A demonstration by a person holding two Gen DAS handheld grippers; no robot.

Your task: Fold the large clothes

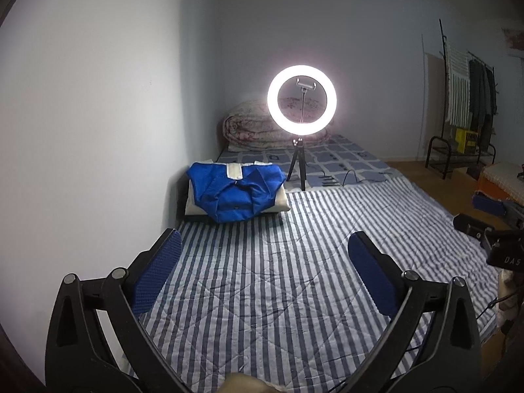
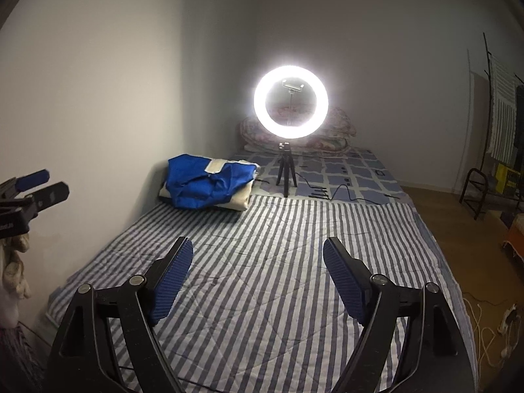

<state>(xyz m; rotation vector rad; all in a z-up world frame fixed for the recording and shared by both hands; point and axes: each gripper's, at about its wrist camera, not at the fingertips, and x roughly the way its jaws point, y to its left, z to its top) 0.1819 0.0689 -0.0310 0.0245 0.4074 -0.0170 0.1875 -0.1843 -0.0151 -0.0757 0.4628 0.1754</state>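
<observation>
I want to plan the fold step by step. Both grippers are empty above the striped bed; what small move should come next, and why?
Probably move both forward toward the blue garment. The left gripper and right gripper are open and hold nothing, while the garment lies bunched by the wall at the far end of the striped quilt.

A home bedroom: a low bed (image 1: 278,294) with a striped quilt, a rolled duvet (image 1: 249,124) at its head, clothes on a rack (image 1: 471,98) by the wall.
</observation>
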